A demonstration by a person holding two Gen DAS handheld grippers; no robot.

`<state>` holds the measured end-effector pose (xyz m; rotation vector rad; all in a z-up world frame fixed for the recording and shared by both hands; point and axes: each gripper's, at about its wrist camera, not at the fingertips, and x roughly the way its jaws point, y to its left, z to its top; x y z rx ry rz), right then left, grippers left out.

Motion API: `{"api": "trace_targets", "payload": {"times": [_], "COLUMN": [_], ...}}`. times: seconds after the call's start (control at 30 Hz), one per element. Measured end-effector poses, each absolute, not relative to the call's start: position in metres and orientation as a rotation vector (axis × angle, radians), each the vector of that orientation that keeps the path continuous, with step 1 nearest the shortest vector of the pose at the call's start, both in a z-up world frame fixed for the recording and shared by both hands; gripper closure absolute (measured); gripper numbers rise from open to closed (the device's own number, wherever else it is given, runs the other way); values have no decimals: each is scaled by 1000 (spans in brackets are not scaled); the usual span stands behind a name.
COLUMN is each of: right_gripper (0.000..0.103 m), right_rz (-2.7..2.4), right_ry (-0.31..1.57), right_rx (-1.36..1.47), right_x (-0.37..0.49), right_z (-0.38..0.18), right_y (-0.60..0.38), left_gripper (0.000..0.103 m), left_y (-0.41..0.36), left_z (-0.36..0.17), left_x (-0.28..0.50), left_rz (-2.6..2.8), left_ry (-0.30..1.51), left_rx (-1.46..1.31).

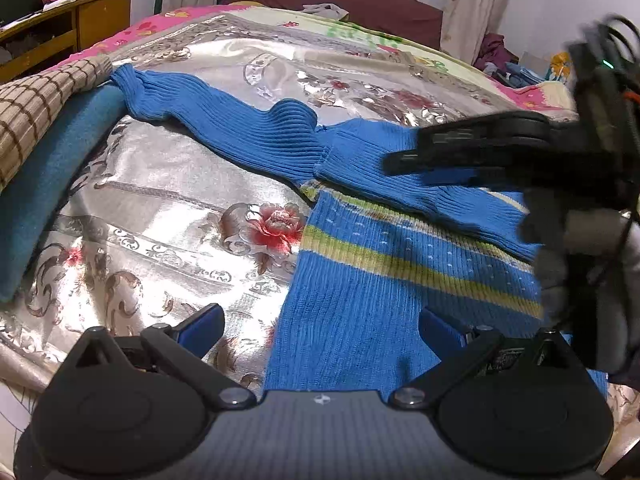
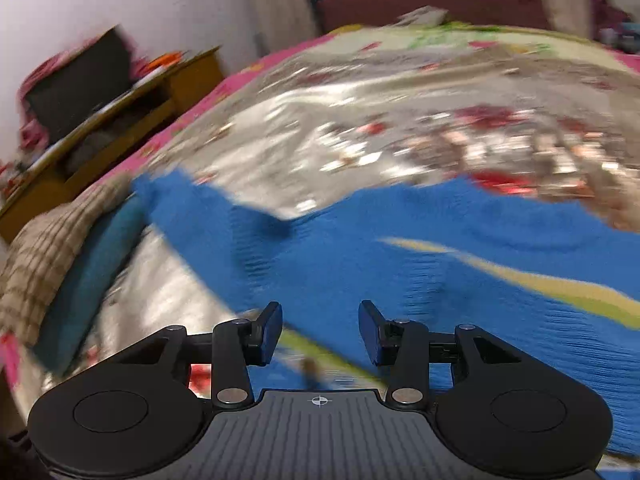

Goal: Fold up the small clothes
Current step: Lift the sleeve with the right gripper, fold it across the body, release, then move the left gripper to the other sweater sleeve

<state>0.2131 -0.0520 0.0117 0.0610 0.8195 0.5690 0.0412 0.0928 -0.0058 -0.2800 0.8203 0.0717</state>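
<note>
Left wrist view: a blue ribbed knit sweater with a yellow-green stripe (image 1: 400, 248) lies on the shiny flowered bed cover (image 1: 168, 216). The left gripper (image 1: 320, 330) has wide, empty jaws above its hem. The right gripper (image 2: 320, 334), jaws partly apart and empty, hangs over it.

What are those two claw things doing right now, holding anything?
Left gripper: jaws open wide, holding nothing, over the blue ribbed knit sweater.
Right gripper: jaws open, nothing between them.

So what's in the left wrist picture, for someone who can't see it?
A small blue sweater with yellow-green stripes lies on a shiny flowered bedspread, one sleeve stretched left. The left gripper hangs open at the sweater's near edge; the right gripper reaches in over the far sleeve.
</note>
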Motion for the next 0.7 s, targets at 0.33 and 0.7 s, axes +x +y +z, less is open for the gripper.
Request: {"api": "trace_targets", "payload": {"times": [0.33, 0.7], "right_gripper": [63, 67], "right_rz": [33, -35], "right_ry": [819, 825], "right_rx": [121, 72], "right_x": [226, 226], "right_z": [-7, -17], "right_y": [-190, -211], "left_gripper": [0, 0], "left_y": [86, 77], "left_z": [-11, -14], "left_x": [47, 48], "left_rz": [68, 67], "left_ry": [842, 858], "left_rx": [-252, -204]}}
